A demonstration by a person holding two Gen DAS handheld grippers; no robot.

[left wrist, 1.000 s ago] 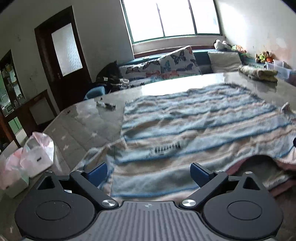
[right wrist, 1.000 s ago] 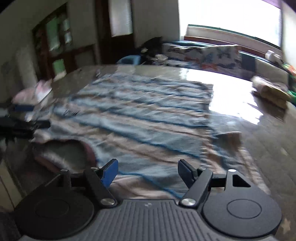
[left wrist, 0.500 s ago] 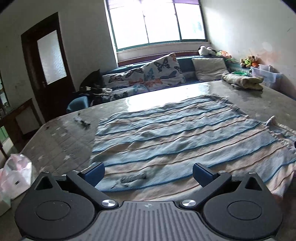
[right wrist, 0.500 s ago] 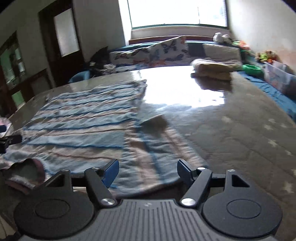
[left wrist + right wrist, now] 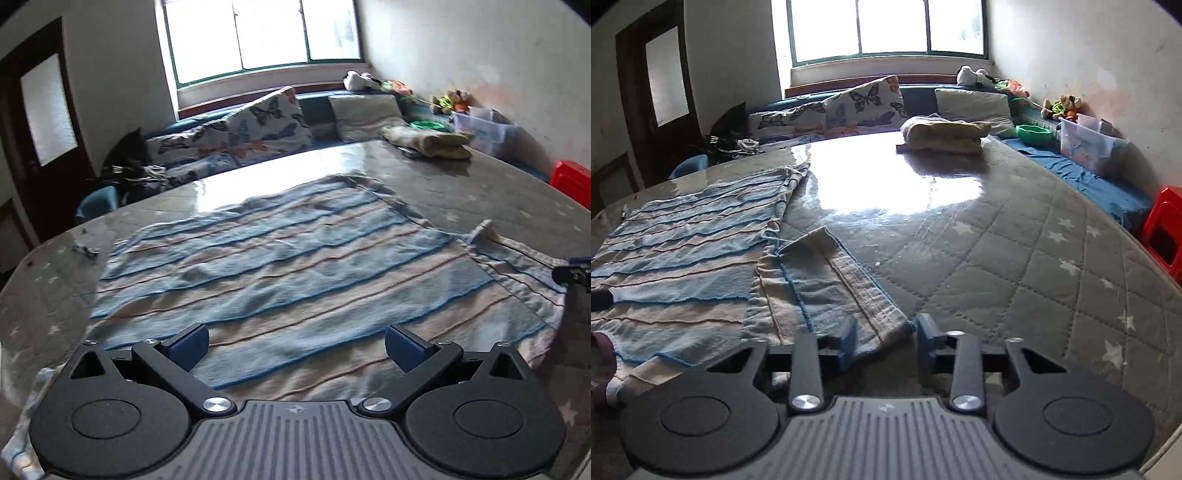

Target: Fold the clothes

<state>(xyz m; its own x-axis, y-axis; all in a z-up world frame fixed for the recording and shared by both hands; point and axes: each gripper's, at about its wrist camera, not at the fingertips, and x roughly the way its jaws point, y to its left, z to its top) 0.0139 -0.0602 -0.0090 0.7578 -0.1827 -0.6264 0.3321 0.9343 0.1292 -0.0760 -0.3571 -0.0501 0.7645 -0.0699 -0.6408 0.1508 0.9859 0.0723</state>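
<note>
Striped shirt [image 5: 295, 273]: blue and tan cloth, spread flat on the big table [image 5: 1015, 240], front side down or up I cannot tell.
Sleeve [image 5: 827, 291]: sticks out from the shirt toward the right tongs, lying flat on the table.
Left tongs [image 5: 295, 343]: fingers wide apart, holding nothing; they sit low over the near edge of the shirt, and the cloth shows in the gap between them.
Left fingertips [image 5: 190, 341]: blue pads, both over the striped cloth.
Right tongs [image 5: 886, 341]: fingers partly closed with a small gap between them, not pinching anything; the corner of the sleeve cuff lies right in that gap, just in front of the pads.
Right tongs seen from the left camera [image 5: 572, 273]: a dark tip at the far right edge of the shirt, by the sleeve end.
Folded clothes [image 5: 943, 134]: a small pile at the far side of the table, well apart from the shirt.
Red stool [image 5: 1163, 232]: stands on the floor past the right side of the table.
Pillows [image 5: 871, 103]: butterfly print, on the bench under the window.
</note>
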